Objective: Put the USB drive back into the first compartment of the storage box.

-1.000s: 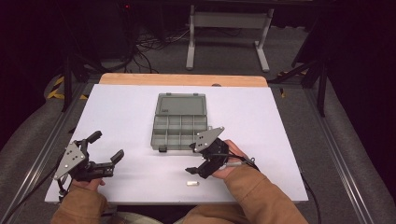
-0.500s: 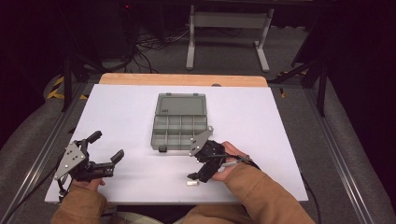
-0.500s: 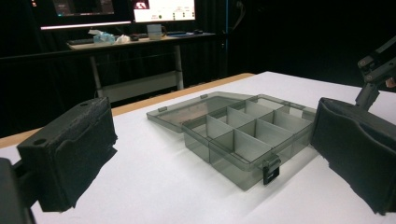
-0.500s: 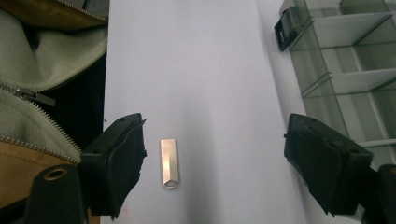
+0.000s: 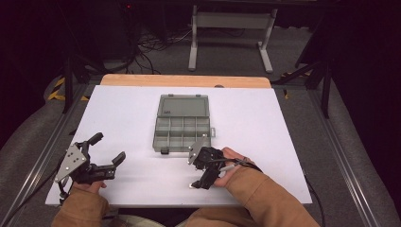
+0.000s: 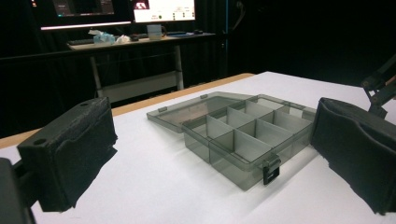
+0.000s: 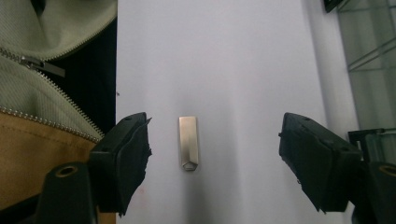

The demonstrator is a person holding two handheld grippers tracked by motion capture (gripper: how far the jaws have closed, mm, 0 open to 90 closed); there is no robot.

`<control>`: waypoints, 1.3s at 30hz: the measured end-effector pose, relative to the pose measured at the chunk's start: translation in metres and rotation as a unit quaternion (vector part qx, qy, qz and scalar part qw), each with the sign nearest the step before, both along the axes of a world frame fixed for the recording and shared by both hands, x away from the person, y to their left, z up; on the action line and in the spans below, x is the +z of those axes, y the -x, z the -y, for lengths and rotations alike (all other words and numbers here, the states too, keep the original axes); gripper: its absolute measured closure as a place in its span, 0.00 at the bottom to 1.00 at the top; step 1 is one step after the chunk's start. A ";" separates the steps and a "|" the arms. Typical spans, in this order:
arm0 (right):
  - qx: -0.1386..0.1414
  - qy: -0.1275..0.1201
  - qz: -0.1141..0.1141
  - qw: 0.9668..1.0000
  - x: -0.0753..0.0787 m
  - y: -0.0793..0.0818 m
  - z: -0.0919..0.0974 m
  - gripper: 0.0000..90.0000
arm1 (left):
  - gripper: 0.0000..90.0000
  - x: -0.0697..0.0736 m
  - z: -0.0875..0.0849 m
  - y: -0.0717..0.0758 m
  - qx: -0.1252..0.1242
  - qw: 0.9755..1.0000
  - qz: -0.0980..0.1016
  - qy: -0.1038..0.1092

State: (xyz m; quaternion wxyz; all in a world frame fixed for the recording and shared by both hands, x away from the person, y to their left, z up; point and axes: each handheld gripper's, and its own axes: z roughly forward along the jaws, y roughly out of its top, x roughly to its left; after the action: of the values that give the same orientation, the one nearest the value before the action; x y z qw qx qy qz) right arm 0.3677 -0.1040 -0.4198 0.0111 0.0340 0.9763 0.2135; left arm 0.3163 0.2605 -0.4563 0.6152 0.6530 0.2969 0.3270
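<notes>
Straddling a small metal piece (image 7: 188, 142), the right tool (image 7: 215, 158) gapes wide, left tool (image 5: 108, 147) likewise.

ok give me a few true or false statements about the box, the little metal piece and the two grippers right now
1. The compartment box lies open, lid folded back flat. True.
2. The small metal piece sits inside a compartment. False: it lies on the bare white table, near the front edge.
3. The right gripper is open, its fingers either side of the metal piece without touching it. True.
4. The left gripper is shut on the box's latch. False: it is open, apart from the box.
5. The compartments look empty. True.
</notes>
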 end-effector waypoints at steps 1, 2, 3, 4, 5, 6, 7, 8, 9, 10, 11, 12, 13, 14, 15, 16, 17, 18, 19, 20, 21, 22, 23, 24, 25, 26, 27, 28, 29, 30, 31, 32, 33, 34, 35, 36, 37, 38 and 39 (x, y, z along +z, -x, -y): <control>0.000 0.000 0.000 1.000 0.000 0.000 0.000 0.27 | 0.01 0.000 0.000 0.000 0.000 1.000 0.000 0.000; 0.003 0.003 0.001 1.000 -0.001 0.000 -0.001 0.28 | 0.01 0.000 0.000 0.000 0.000 1.000 0.000 0.000; 0.001 0.008 -0.001 1.000 -0.002 0.001 -0.001 0.28 | 0.01 0.000 0.000 0.000 0.000 1.000 0.000 0.000; 0.006 0.012 -0.002 1.000 -0.004 0.001 -0.002 0.29 | 0.01 0.000 0.000 0.000 0.000 1.000 0.000 0.000; 0.007 0.013 -0.002 1.000 -0.004 0.001 -0.002 0.30 | 0.01 0.000 0.000 0.000 0.000 1.000 0.000 0.000; 0.007 0.013 -0.002 1.000 -0.004 0.001 -0.002 0.30 | 0.01 0.000 0.000 0.000 0.000 1.000 0.000 0.000; 0.004 0.016 -0.004 1.000 -0.005 0.001 -0.002 0.30 | 0.01 0.000 0.000 0.000 0.000 1.000 0.000 0.000; 0.004 0.019 -0.003 1.000 -0.006 0.002 -0.003 0.32 | 0.01 0.000 0.000 0.000 0.000 1.000 0.000 0.000; 0.008 0.019 -0.005 1.000 -0.007 0.002 -0.003 0.32 | 0.01 0.000 0.000 0.000 0.000 1.000 0.000 0.000; 0.008 0.019 -0.005 1.000 -0.007 0.002 -0.003 0.32 | 0.01 0.000 0.000 0.000 0.000 1.000 0.000 0.000; 0.011 0.020 -0.005 1.000 -0.009 0.003 -0.004 0.33 | 0.01 0.000 0.000 0.000 0.000 1.000 0.000 0.000; 0.011 0.024 -0.006 1.000 -0.010 0.004 -0.004 0.33 | 0.01 0.000 0.000 0.000 0.000 1.000 0.000 0.000; 0.011 0.029 -0.008 0.999 -0.012 0.005 -0.005 0.34 | 0.01 0.000 0.000 0.000 0.000 1.000 0.000 0.000; 0.014 0.029 -0.006 0.999 -0.013 0.005 -0.005 0.35 | 0.01 0.000 0.000 0.000 0.000 1.000 0.000 0.001; 0.018 0.036 -0.008 0.999 -0.015 0.006 -0.007 0.36 | 0.01 0.000 0.000 0.000 0.000 1.000 0.000 0.000; 0.015 0.039 -0.009 0.999 -0.016 0.007 -0.007 0.37 | 0.01 0.000 0.000 0.000 0.000 1.000 0.000 0.001; 0.015 0.039 -0.009 0.999 -0.016 0.007 -0.007 0.37 | 0.01 0.000 0.000 0.000 0.000 1.000 0.000 0.001; 0.013 0.040 -0.010 0.999 -0.017 0.008 -0.008 0.38 | 0.01 0.000 0.000 0.000 0.000 1.000 0.000 0.000; 0.022 0.043 -0.004 0.999 -0.019 0.008 -0.008 0.42 | 0.01 0.000 0.000 0.000 0.000 1.000 0.000 0.000; 0.022 0.043 -0.004 0.999 -0.019 0.008 -0.008 0.42 | 0.01 0.000 0.000 0.000 0.000 1.000 0.000 0.000; 0.025 0.045 -0.002 0.999 -0.020 0.009 -0.009 0.44 | 0.01 0.000 0.000 0.000 0.000 1.000 0.000 0.000; 0.029 0.043 0.000 0.999 -0.022 0.008 -0.009 0.47 | 0.01 0.000 0.000 0.000 0.000 1.000 0.000 0.000; 0.031 0.043 0.001 0.999 -0.023 0.008 -0.009 0.49 | 0.01 0.000 0.000 0.000 0.000 1.000 0.000 0.000; 0.026 0.047 0.001 0.999 -0.023 0.010 -0.009 0.51 | 0.01 0.000 0.000 0.000 0.000 1.000 0.000 0.000; 0.026 0.047 0.001 0.999 -0.023 0.010 -0.009 0.51 | 0.01 0.000 0.000 0.000 0.000 1.000 0.000 0.000; 0.031 0.045 0.002 0.999 -0.024 0.009 -0.009 0.53 | 0.01 0.000 0.000 0.000 0.000 1.000 0.000 0.000; 0.031 0.045 -0.001 0.999 -0.026 0.010 -0.009 0.57 | 0.01 0.000 0.000 0.000 0.000 1.000 0.000 0.000; 0.034 0.050 -0.004 0.998 -0.027 0.011 -0.009 0.62 | 0.01 0.000 0.000 0.000 0.000 1.000 0.000 0.000; 0.034 0.050 -0.004 0.998 -0.027 0.011 -0.009 0.62 | 0.01 0.000 0.000 0.000 0.000 1.000 0.000 0.000; 0.036 0.052 -0.001 0.998 -0.027 0.012 -0.010 0.66 | 0.01 0.000 0.000 0.000 0.000 1.000 0.000 0.000; 0.038 0.054 -0.002 0.998 -0.027 0.012 -0.009 0.68 | 0.01 0.000 0.000 0.000 0.000 1.000 0.000 0.000; 0.039 0.056 -0.001 0.998 -0.027 0.012 -0.010 0.70 | 0.01 0.000 0.000 0.000 0.000 1.000 0.000 0.000; 0.039 0.056 -0.001 0.998 -0.027 0.012 -0.010 0.70 | 0.01 0.000 0.000 0.000 0.000 1.000 0.000 0.000; 0.040 0.056 0.003 0.998 -0.028 0.013 -0.010 0.75 | 0.01 0.000 0.000 0.000 0.000 1.000 0.000 -0.001; 0.043 0.057 0.005 0.997 -0.028 0.013 -0.010 0.77 | 0.01 0.000 0.000 0.000 0.000 1.000 0.000 0.000; 0.039 0.060 0.003 0.997 -0.028 0.014 -0.010 0.79 | 0.01 0.000 0.000 0.000 0.000 1.000 0.000 0.000; 0.039 0.060 0.003 0.997 -0.028 0.014 -0.010 0.79 | 0.01 0.000 0.000 0.000 0.000 1.000 0.000 0.000; 0.040 0.062 0.004 0.997 -0.028 0.014 -0.009 0.81 | 0.01 0.000 0.000 0.000 0.000 1.000 0.001 -0.001; 0.040 0.064 0.004 0.997 -0.029 0.014 -0.009 0.83 | 0.01 0.000 0.000 0.000 0.000 1.000 0.001 -0.001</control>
State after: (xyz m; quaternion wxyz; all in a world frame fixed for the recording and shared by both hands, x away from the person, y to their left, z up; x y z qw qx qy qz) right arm 0.3542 -0.0946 -0.4486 0.0089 -0.0066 0.9884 0.1513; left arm 0.3162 0.2605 -0.4562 0.6151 0.6531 0.2960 0.3277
